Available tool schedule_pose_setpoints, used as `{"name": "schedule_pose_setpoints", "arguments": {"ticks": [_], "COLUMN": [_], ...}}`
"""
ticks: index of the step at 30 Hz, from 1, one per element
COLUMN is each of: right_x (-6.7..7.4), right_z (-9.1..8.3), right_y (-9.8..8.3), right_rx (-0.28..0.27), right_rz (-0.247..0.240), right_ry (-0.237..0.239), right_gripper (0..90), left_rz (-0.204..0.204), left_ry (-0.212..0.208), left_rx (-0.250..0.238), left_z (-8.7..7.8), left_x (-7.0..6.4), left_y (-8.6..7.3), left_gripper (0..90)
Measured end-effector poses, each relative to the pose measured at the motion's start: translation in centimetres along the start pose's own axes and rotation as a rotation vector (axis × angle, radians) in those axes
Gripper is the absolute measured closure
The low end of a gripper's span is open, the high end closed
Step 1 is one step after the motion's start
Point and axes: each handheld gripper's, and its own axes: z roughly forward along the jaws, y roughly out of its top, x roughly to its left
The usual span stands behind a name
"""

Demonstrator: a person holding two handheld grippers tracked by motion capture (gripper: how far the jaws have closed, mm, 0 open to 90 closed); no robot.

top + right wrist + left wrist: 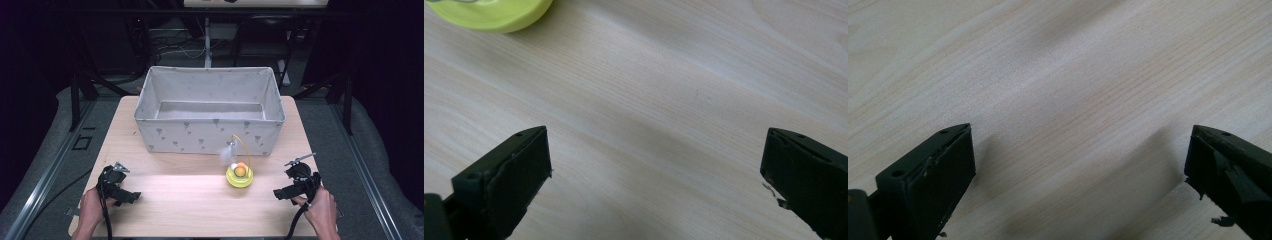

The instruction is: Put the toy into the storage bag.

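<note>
A yellow-green round toy (239,175) with an orange ball, a curved wire and a white feather sits on the wooden table (200,205), just in front of the grey fabric box (210,131). Its rim (494,15) shows at the top left of the right gripper view. My right gripper (281,193) rests low over the table to the right of the toy, jaws wide apart and empty (656,165). At the table's left front my left gripper (131,196) is held the same way, open over bare wood (1080,165).
The box is open-topped, looks empty and takes up the far half of the table. Dark floor, cables and black frame legs (75,100) surround the table. A bright band of light crosses the wood (175,170) between the grippers.
</note>
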Motion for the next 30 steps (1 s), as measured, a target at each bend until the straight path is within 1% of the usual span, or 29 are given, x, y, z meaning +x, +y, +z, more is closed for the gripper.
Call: {"name": "schedule_pose_setpoints", "arguments": {"ticks": [1,3,7,9,11,12,13,14,15,18,19,20,21,22,23,24,27,28,29,30], "right_x": [0.0,0.0,0.2,0.2,0.4,0.4,0.5,0.6,0.7,1.0,1.2,1.2,1.2,1.6,1.6,1.8,2.1,2.3,2.4,2.5], "right_z": [0.0,0.0,-0.1,-0.2,-0.1,-0.1,-0.1,-0.1,-0.2,-0.1,-0.2,-0.3,-0.3,-0.4,-0.4,-0.4,-0.2,-0.2,-0.2,-0.2], "right_y": [0.0,0.0,0.0,0.1,0.1,0.1,0.1,0.2,0.2,0.3,0.5,0.6,0.6,0.7,0.8,0.9,1.0,1.3,1.5,1.6], "right_rx": [0.001,0.012,0.006,0.023,0.018,0.03,0.029,0.037,0.049,0.054,0.059,0.071,0.071,0.073,0.081,0.074,0.067,0.087,0.093,0.088], "right_rz": [0.002,-0.013,-0.018,-0.035,-0.028,-0.037,-0.04,-0.045,-0.055,-0.055,-0.064,-0.081,-0.081,-0.092,-0.103,-0.102,-0.099,-0.131,-0.138,-0.139], "right_ry": [-0.001,0.004,0.001,-0.004,0.013,0.008,0.012,0.006,0.01,0.004,0.018,0.01,0.01,0.026,0.017,0.03,0.04,0.045,0.043,0.047], "right_gripper": [0.0,0.0,0.0,0.0,0.0,0.0,0.0,0.0,0.0,0.0,0.1,0.1,0.1,0.1,0.0,0.0,0.0,0.0,0.0,0.0], "left_rz": [0.002,0.004,0.007,0.014,0.023,0.027,0.031,0.031,0.033,0.034,0.037,0.041,0.041,0.046,0.046,0.046,0.045,0.049,0.053,0.053], "left_ry": [0.003,-0.001,-0.001,-0.004,-0.007,-0.002,-0.003,-0.004,-0.005,0.001,0.001,-0.001,-0.001,0.001,-0.002,-0.004,-0.004,-0.007,-0.005,-0.006], "left_rx": [-0.002,0.0,-0.003,0.0,0.009,0.008,0.01,0.01,0.016,0.012,0.011,0.016,0.016,0.014,0.014,0.018,0.021,0.021,0.017,0.017], "left_z": [0.0,-0.1,0.0,0.0,0.1,0.1,0.1,0.1,0.1,0.1,0.1,0.1,0.1,0.1,0.2,0.2,0.2,0.2,0.2,0.2], "left_x": [0.0,0.0,-0.1,-0.1,-0.2,-0.2,-0.3,-0.3,-0.3,-0.4,-0.4,-0.5,-0.5,-0.5,-0.5,-0.5,-0.5,-0.5,-0.6,-0.6], "left_y": [0.0,0.0,0.0,0.0,0.0,0.0,0.1,0.1,0.1,0.0,0.0,0.1,0.1,0.1,0.1,0.1,0.2,0.2,0.2,0.2], "left_gripper": [0.0,0.0,0.0,0.0,0.0,0.0,0.0,0.0,0.0,0.0,0.0,0.0,0.0,0.0,0.0,0.0,0.0,0.0,0.0,0.0]}}
